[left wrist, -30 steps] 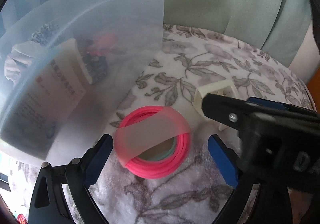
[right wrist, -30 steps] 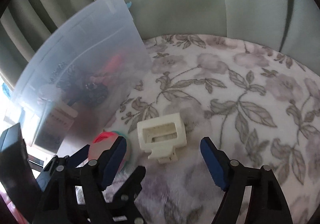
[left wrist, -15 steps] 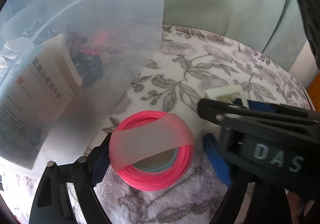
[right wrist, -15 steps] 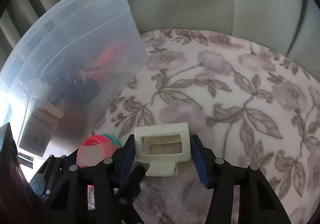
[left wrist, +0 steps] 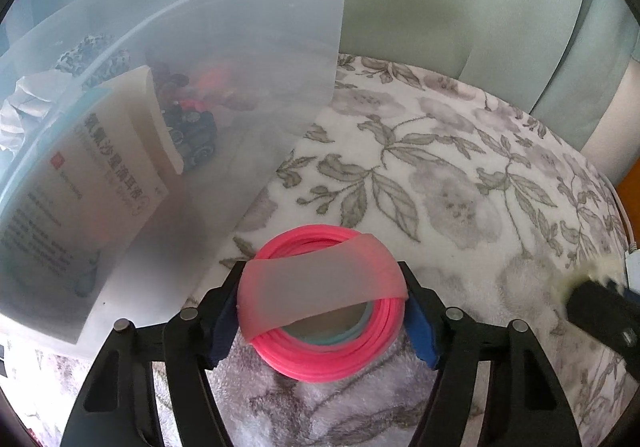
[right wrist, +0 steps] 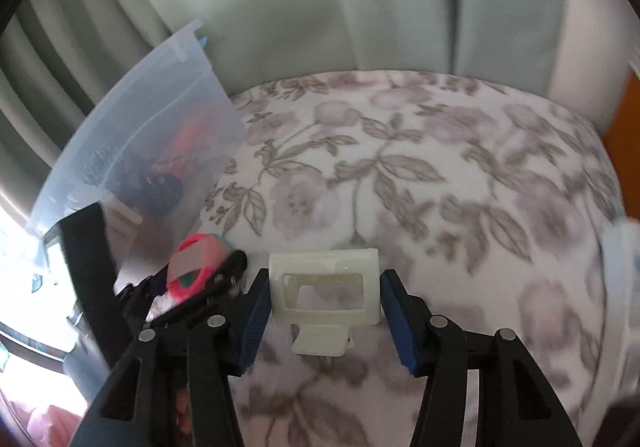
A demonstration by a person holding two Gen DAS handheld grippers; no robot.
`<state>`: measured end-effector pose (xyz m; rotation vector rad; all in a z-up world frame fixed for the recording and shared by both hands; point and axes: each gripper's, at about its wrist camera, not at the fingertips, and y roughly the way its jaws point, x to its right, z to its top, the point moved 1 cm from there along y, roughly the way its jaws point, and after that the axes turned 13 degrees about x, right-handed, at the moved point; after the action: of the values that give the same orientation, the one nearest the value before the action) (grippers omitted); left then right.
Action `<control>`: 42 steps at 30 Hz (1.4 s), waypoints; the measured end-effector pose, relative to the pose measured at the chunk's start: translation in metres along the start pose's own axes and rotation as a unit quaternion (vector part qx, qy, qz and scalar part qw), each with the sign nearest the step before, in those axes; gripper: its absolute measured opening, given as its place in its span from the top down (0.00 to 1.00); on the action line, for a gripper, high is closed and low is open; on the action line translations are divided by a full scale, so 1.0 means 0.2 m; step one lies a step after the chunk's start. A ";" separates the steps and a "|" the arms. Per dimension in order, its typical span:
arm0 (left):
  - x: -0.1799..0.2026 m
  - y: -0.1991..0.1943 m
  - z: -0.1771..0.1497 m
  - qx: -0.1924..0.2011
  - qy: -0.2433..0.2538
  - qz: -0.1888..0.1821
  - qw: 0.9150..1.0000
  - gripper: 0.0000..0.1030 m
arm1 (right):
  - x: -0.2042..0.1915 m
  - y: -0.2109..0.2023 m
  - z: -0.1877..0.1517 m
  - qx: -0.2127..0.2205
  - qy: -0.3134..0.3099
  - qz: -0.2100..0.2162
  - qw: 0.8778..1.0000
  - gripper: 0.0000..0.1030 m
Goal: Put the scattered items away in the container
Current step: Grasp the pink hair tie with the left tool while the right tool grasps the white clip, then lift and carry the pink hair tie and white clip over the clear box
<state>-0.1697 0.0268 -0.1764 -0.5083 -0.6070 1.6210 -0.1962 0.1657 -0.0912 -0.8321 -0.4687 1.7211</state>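
Pink coil now clamped by left tool, cream clip gripped and lifted by right tool

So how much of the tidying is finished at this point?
Partly done: the clear bin already holds a toy car, a box and other bits. In hand: the left tongs grip a pink coil, and the right tongs grip a cream plastic frame. Both still need dropping into the bin. Nothing else loose shows on the flowered blanket.
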 end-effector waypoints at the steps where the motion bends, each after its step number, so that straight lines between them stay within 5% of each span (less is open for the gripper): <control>1: 0.00 0.00 0.00 -0.002 0.001 0.000 1.000 0.31 | 0.01 -0.03 -0.01 0.001 0.009 -0.004 1.000 0.44; 13: -0.05 -0.11 -0.03 -0.036 0.003 -0.042 0.998 0.31 | 0.02 -0.37 -0.15 0.019 0.068 -0.044 0.997 0.44; 23: -0.01 -0.39 -0.13 -0.042 0.056 -0.088 0.994 0.31 | -0.07 -0.66 -0.19 0.060 0.079 -0.056 0.993 0.44; 31: 0.06 -0.55 0.03 -0.014 0.068 -0.129 0.989 0.31 | -0.18 -0.82 -0.16 0.099 0.073 -0.056 0.991 0.44; 42: -0.02 -0.94 0.31 0.081 0.042 -0.187 0.978 0.31 | -0.35 -1.01 0.00 0.177 0.079 -0.050 0.980 0.44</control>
<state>-0.0662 0.0331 -0.0078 -0.3176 -0.4693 1.2714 -0.0529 0.1607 0.0669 -0.6671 -0.0898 1.5702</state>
